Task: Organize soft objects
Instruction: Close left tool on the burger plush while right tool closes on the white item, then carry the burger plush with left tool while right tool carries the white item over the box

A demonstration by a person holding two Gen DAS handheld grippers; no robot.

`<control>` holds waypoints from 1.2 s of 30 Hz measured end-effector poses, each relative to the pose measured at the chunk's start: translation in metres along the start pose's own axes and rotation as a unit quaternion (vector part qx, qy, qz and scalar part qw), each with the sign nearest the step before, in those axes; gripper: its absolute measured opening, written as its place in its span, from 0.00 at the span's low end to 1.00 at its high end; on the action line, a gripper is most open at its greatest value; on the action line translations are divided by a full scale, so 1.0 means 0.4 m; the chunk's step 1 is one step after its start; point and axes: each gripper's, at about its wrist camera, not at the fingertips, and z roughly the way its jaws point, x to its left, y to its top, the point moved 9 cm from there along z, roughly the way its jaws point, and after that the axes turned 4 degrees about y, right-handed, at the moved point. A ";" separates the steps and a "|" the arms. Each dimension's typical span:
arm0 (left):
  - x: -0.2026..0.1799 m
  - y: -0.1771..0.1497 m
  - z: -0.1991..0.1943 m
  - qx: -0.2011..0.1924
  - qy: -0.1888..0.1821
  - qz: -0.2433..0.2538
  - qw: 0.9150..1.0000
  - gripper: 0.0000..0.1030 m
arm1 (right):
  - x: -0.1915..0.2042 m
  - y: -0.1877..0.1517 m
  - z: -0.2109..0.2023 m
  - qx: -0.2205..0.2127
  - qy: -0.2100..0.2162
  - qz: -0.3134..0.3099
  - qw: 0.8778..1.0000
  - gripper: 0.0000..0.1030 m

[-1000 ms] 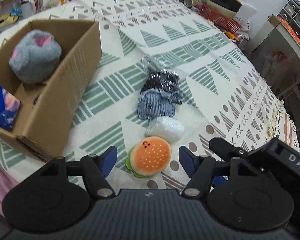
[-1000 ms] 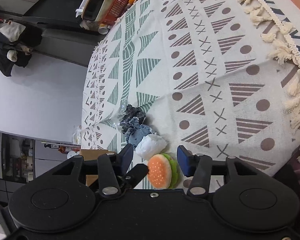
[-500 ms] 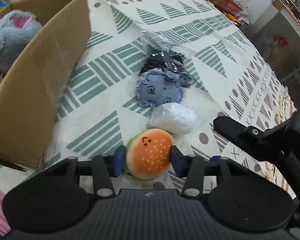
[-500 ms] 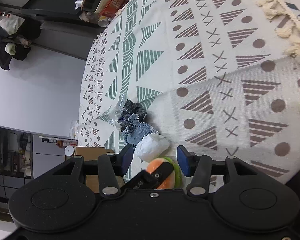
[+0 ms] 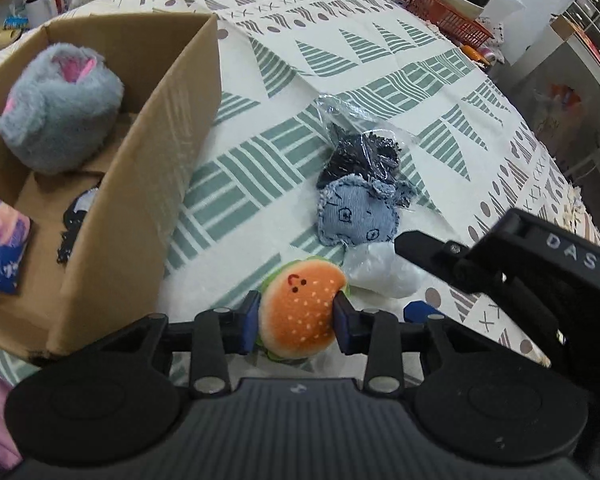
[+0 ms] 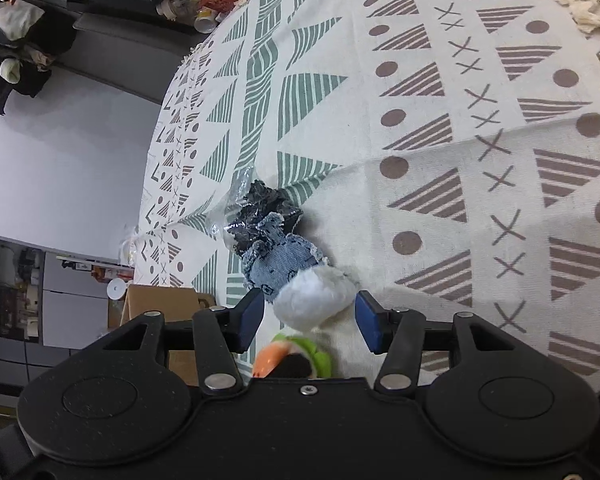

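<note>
Two hazards: left hand-held gripper pinches burger plush shallowly, may slip; right hand-held gripper, open around white pouch, crowds it.

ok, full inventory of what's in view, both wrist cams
burger plush: 1, orange with green edge, between the left gripper's pads
white soft bundle: 1, white, on cloth between the right gripper's open fingers
denim plush: 1, blue, on cloth beyond the bundle
bagged dark item: 1, black in clear plastic, behind the denim plush
cardboard box: 1, brown, left on the cloth
grey furry plush: 1, grey and pink, inside box
blue pack: 1, blue, inside box
patterned cloth: 1, cream, green, brown
left gripper: shut on burger plush
right gripper: open
</note>
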 end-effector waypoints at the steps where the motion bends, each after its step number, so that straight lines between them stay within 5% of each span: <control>1: 0.001 0.002 -0.002 0.001 -0.003 0.003 1.000 0.35 | 0.002 0.000 0.004 -0.001 -0.004 -0.002 1.000 0.53; 7: 0.008 0.010 -0.004 0.004 -0.008 0.013 1.000 0.35 | -0.002 -0.013 0.046 0.019 -0.011 0.004 1.000 0.55; 12: 0.018 0.010 -0.001 0.007 0.000 0.012 1.000 0.35 | -0.015 -0.032 0.059 0.036 0.001 0.032 0.999 0.42; 36: 0.013 0.060 -0.200 -0.072 0.002 0.009 0.997 0.35 | 0.064 -0.003 -0.117 -0.053 0.028 -0.047 0.997 0.41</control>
